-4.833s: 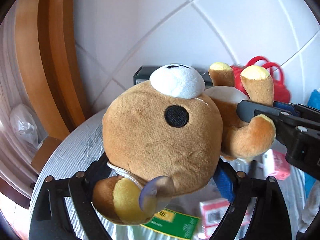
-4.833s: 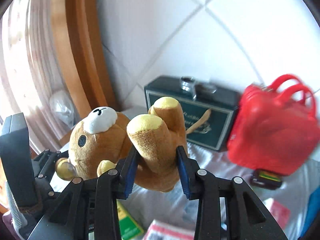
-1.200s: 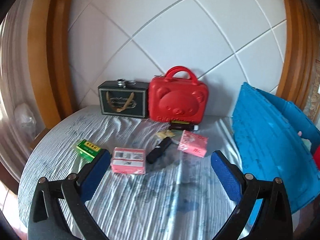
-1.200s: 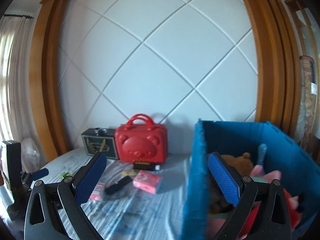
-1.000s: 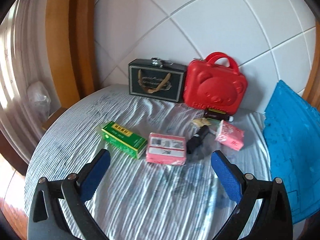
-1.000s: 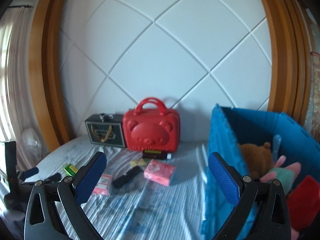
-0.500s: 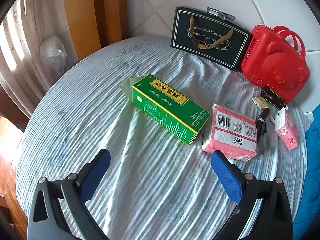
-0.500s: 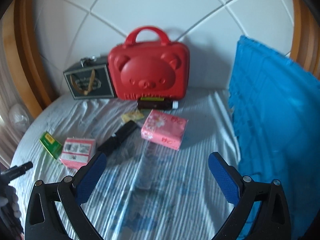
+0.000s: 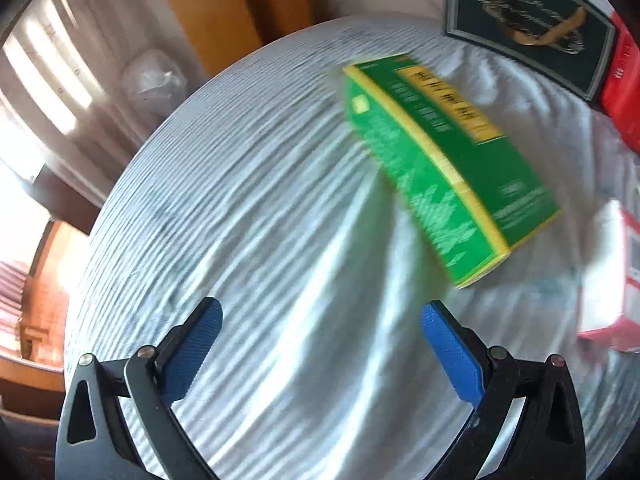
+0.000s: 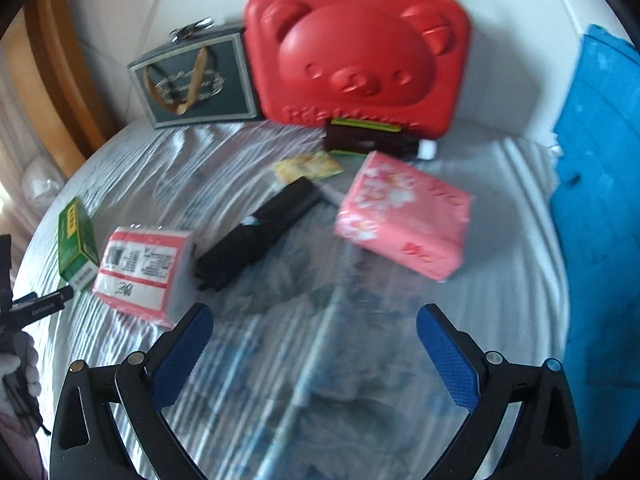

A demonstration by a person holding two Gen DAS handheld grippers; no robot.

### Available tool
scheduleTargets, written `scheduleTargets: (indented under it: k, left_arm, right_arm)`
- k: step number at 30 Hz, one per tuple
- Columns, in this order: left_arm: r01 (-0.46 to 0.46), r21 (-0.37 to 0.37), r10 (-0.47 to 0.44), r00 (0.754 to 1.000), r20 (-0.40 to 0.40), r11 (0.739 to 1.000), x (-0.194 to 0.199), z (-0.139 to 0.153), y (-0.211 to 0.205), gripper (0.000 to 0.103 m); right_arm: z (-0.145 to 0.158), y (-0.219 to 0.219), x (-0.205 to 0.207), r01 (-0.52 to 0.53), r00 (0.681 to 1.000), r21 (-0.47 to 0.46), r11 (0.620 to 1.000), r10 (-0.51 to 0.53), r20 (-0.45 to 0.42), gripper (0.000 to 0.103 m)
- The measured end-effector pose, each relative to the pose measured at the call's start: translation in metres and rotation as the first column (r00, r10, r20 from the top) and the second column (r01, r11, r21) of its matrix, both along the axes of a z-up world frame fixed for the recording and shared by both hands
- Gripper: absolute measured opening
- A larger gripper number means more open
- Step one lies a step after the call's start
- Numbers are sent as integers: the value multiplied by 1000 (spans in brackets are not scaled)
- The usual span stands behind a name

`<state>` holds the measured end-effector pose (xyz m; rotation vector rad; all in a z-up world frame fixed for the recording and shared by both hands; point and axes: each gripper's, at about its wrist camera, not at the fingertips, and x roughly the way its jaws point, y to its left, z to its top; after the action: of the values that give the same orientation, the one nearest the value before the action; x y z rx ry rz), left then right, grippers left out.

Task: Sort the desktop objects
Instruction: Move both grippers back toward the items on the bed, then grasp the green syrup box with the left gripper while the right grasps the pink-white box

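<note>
A green and yellow box lies on the striped tablecloth, up and to the right of my open left gripper, which holds nothing. The same green box shows at the left in the right wrist view, beside a pink and white tissue pack. A black folded item and a pink flowered tissue pack lie ahead of my open, empty right gripper. A small yellow packet and a dark flat case sit further back.
A red bear-faced case and a dark green gift box stand against the white wall. A blue bin wall rises at the right. The round table's edge curves at the left, with wooden trim beyond.
Both grippers, which held a teddy bear earlier, now stand open and empty. The left one has dropped closer to the green box; the right one has moved in toward the pink packs.
</note>
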<state>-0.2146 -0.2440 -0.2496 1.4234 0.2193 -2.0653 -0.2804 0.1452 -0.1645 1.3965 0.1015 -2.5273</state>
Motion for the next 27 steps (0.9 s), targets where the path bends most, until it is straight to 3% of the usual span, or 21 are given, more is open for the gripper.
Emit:
scheduleTargets:
  k: [2,5,10,12,14,17,21,23,24,25,26,27]
  left_arm:
    - [-59,6,59,998,5,998,17,1,-22,102]
    - [-62,55,65,996,-67,997,24,22,-26,102]
    - [33,138,-5,979,-203,990,-14,54,4,102]
    - [62,137,-29,972,-231,989,-39,59,18,102]
    - [85,134,-54,975,-218,987,-66,54,27,102]
    - [113,125,-96,986,-136,986,-97,24,28,101]
    - [101,162,-91,994,-68,982,-83,-9,19,54]
    - [98,197,-78,991,-107,976,-57,-14,11,54]
    - [98,176,-81,992,-101,979,-44,-14,11,54]
    - [97,155,-84,992,-91,983,-32,-13,12,54]
    - [94,146,-83,993,-85,985,-19,-14,12,54]
    - [88,158,-76,994,-84,984,-7,-14,11,54]
  right_arm:
    - [-8,-19,0,-50,998,-10,999,50,23,103]
    - [-16,-47,1,-116,993,-15,993,116,37,103]
    - [-19,-71,3,-160,986,-19,987,161,47,103]
    - [-18,-76,2,-166,985,-16,986,167,47,103]
    - [-18,-80,0,-174,983,-14,985,175,46,103]
    - [-21,-86,-4,-186,981,-8,983,186,56,103]
    - [-30,-86,-8,-192,978,-7,981,192,84,103]
    - [-38,-87,-12,-211,970,-42,977,215,110,103]
    - [-42,-90,-13,-229,964,-60,972,235,122,103]
    - [-46,-96,-14,-248,958,-65,967,254,129,97]
    - [-48,-103,-14,-267,953,-71,961,274,133,80]
    - [-50,-113,-14,-296,942,-90,951,307,140,69]
